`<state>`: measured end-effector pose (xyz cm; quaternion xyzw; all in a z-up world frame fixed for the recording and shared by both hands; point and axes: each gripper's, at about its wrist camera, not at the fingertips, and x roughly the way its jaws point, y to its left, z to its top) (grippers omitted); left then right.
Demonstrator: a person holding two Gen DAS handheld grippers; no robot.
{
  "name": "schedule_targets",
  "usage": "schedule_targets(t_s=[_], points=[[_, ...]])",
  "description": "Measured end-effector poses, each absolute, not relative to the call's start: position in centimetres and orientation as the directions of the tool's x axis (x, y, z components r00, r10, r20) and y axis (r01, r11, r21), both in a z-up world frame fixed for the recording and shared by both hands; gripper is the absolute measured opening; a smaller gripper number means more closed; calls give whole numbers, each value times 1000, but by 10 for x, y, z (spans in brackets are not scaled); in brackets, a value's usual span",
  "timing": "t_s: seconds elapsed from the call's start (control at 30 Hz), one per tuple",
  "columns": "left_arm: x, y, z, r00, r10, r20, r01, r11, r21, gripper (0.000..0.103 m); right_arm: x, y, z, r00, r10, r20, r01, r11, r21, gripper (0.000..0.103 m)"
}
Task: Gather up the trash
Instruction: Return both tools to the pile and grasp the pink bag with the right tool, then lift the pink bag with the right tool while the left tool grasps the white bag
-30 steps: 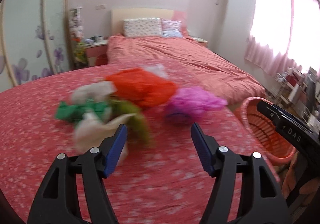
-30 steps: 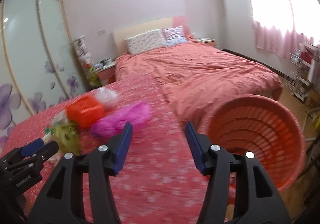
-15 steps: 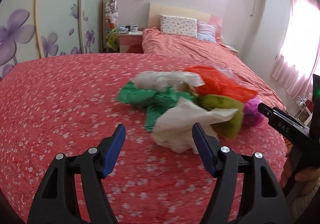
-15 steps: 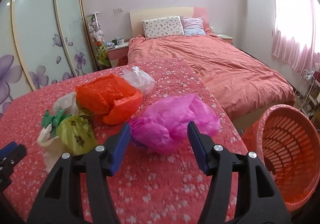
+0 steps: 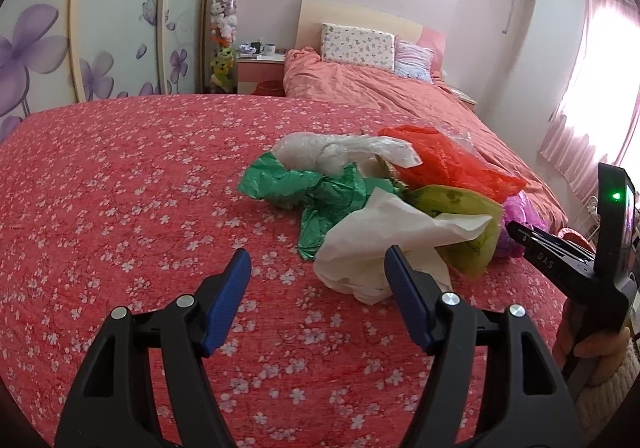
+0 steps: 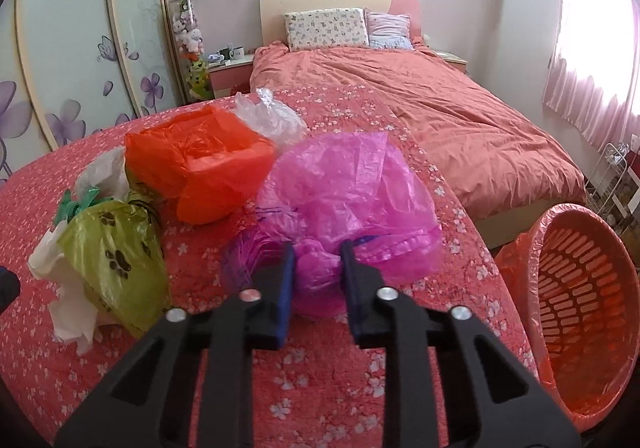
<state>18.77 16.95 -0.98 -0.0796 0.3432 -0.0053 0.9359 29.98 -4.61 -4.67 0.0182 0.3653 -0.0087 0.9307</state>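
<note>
A: Pink plastic bag [image 6: 352,191], near the bedspread's [image 6: 312,380] basket-side edge: right gripper [image 6: 317,268] closing, pinching a bunched fold.

B: Flimsy, slippery. Left gripper [image 5: 316,276] gapes, empty, beside the white bag [image 5: 384,240].

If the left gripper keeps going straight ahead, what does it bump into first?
Probably the white bag: it lies just ahead of the open left gripper, nearer its right finger. Depth is hard to judge; the flowered cover might come first.

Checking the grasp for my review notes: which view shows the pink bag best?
The right wrist view: the pink bag fills the centre, the right gripper closing on its near bunch. The left wrist view shows only a sliver behind other bags.
</note>
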Motion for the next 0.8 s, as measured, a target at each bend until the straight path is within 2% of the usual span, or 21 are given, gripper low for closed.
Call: schedule_targets(t_s=[0.17,0.47,0.73,0.8], points=[[186,157,-3,772,-86,-630,-7,990,-143,69,280,-53,-38,753,13,-658,31,998,56,13],[190,131,5,772,-119,-625,48,990,-130,69,247,-77,-23,779,11,-626,68,992,102,12],[213,131,10,735,-171,-656,19,972,-233,69,238,-87,-25,773,10,-634,79,991,112,12],[222,130,12,730,-152,-667,3,976,-219,69,238,-87,-26,771,12,-636,78,990,114,12]])
